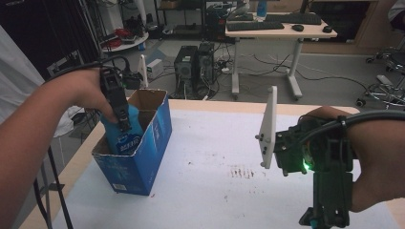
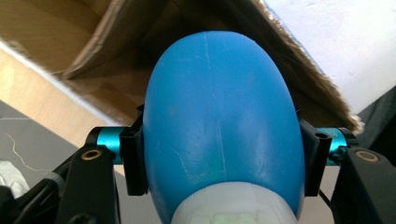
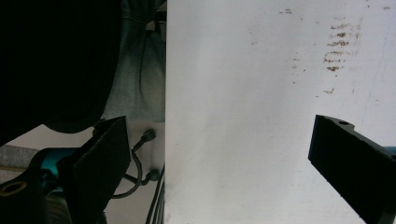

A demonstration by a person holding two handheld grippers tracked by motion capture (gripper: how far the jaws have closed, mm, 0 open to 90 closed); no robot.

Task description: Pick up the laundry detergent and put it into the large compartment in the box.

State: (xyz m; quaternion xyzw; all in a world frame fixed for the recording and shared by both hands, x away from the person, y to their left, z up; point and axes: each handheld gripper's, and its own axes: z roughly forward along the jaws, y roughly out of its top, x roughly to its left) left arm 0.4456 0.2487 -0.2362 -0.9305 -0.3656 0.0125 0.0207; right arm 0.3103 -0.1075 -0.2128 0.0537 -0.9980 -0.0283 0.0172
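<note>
A blue cardboard box (image 1: 138, 164) stands open at the table's left edge. My left gripper (image 1: 123, 125) points down into it, shut on a blue bottle (image 1: 125, 139) that sits partly inside the box. In the left gripper view the bottle's rounded blue body (image 2: 219, 107) fills the gap of the left gripper (image 2: 222, 154), both pads press its sides, and the box's brown inner walls (image 2: 140, 28) lie beyond. My right gripper (image 1: 317, 219) hovers over the table's near right part. In the right gripper view its jaws (image 3: 219, 158) stand wide open over bare white tabletop.
The white table (image 1: 215, 143) carries a patch of brown marks (image 1: 242, 171) near its middle, also the marks (image 3: 338, 44). Beyond the far edge are computer towers (image 1: 196, 64) on the floor, a desk (image 1: 279, 31) with keyboards, and an office chair (image 1: 389, 71) at the right.
</note>
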